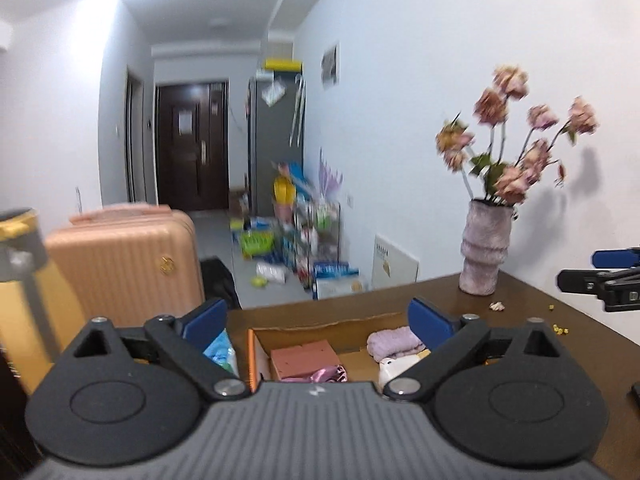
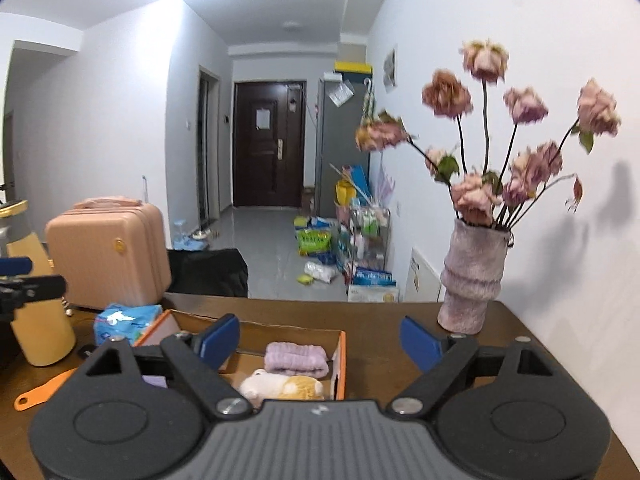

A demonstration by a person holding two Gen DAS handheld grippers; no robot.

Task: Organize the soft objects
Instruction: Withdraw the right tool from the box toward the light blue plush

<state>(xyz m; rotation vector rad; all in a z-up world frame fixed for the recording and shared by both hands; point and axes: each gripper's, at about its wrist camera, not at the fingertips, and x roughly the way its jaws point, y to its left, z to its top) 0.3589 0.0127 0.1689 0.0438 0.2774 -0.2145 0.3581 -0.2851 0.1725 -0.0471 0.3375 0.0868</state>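
An open cardboard box [image 1: 320, 330] with orange sides [image 2: 340, 364] sits on the brown table. It holds a folded lilac towel [image 1: 394, 342] [image 2: 296, 357], a white and orange plush toy [image 2: 282, 386] [image 1: 396, 368], a pink sponge block [image 1: 306, 358] and a pink satin piece [image 1: 320, 374]. My left gripper [image 1: 318, 318] is open and empty above the box's near side. My right gripper [image 2: 320, 340] is open and empty above the box's right part. A blue tissue pack [image 2: 128, 320] [image 1: 220, 350] lies left of the box.
A pink vase of dried flowers [image 2: 472, 276] [image 1: 484, 254] stands at the table's far right by the wall. A yellow bottle [image 2: 40, 328] and an orange spatula [image 2: 40, 394] lie at left. A pink suitcase [image 1: 124, 256] stands beyond the table.
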